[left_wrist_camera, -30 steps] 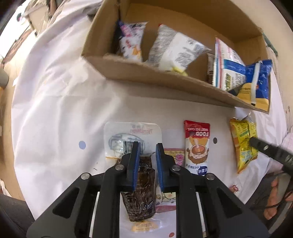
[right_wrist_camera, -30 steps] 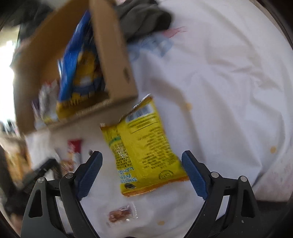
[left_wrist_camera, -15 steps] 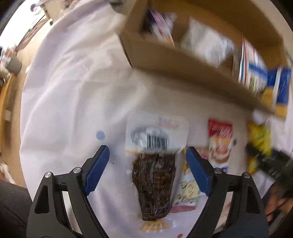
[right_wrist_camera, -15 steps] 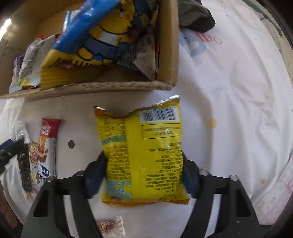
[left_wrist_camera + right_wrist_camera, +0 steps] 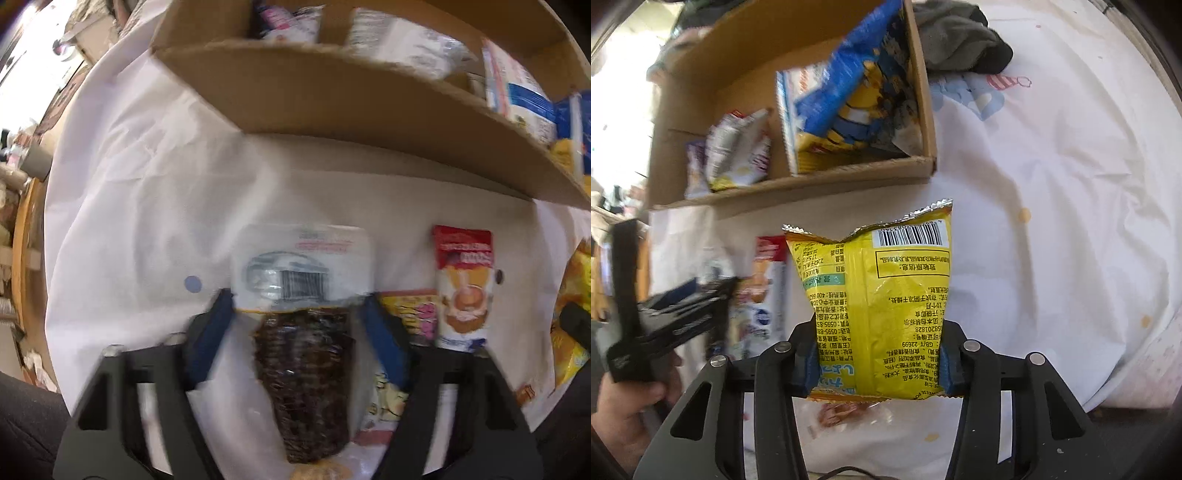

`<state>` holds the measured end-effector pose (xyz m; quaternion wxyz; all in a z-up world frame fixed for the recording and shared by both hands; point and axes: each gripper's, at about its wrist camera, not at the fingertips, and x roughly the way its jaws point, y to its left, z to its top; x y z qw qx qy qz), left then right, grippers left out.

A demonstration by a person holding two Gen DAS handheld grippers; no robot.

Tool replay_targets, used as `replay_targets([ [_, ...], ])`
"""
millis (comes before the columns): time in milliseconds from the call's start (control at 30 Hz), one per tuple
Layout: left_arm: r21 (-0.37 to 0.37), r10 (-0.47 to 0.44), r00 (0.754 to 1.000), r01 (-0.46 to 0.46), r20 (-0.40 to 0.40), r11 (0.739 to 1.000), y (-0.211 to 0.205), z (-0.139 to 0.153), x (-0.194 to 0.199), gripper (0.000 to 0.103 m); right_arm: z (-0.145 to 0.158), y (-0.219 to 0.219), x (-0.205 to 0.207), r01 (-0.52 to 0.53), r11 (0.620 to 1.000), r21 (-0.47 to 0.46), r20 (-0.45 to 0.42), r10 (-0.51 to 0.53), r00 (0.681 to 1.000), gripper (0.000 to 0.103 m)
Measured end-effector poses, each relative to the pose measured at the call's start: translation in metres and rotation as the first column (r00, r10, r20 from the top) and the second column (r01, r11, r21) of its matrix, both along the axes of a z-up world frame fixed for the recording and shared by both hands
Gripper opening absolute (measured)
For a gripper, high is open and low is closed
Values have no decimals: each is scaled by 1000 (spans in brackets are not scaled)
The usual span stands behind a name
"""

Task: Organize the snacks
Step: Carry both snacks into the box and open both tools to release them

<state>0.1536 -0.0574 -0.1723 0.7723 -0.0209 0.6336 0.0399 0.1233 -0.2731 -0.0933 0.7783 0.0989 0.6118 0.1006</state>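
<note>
My right gripper [image 5: 877,363] has just closed on yellow snack bag [image 5: 877,306], now lifted off white cloth [image 5: 1052,221], short of cardboard box [image 5: 827,177]. My left gripper [image 5: 299,339], closing, straddles dark pastry pack [image 5: 303,369] flat on cloth; pads not touching. Two pickups underway.

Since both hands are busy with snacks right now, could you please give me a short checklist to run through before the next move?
1. Right hand-held gripper shut on the yellow snack bag: ok.
2. Yellow snack bag lifted off the white cloth: ok.
3. Cardboard box open and in front: ok.
4. Free room in the box's right compartment beside the blue bag: cannot tell.
5. Left hand-held gripper, jaws just closing, gripping the dark snack pack: not ok, pads not touching.
</note>
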Motion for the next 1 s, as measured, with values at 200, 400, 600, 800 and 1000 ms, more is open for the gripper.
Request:
replay_targets([
  [200,-59,13,999,-11,34,998,5,15,-11,47,15,-6,-16,-8,996,91,43,4,999,50],
  [400,-98,27,988,-12,155,995,14,52,-38,46,24,2,-29,-36,987,154,84,23,996,50],
  [600,-109,37,951,-4,307,994,33,98,-73,46,31,12,-29,-64,976,208,144,34,989,50],
  [800,-91,30,874,16,486,996,44,156,-65,46,57,10,-24,-67,961,269,262,-7,965,50],
  [1000,-89,13,813,49,582,995,50,196,-32,46,86,1,4,-41,952,304,342,-69,937,50],
])
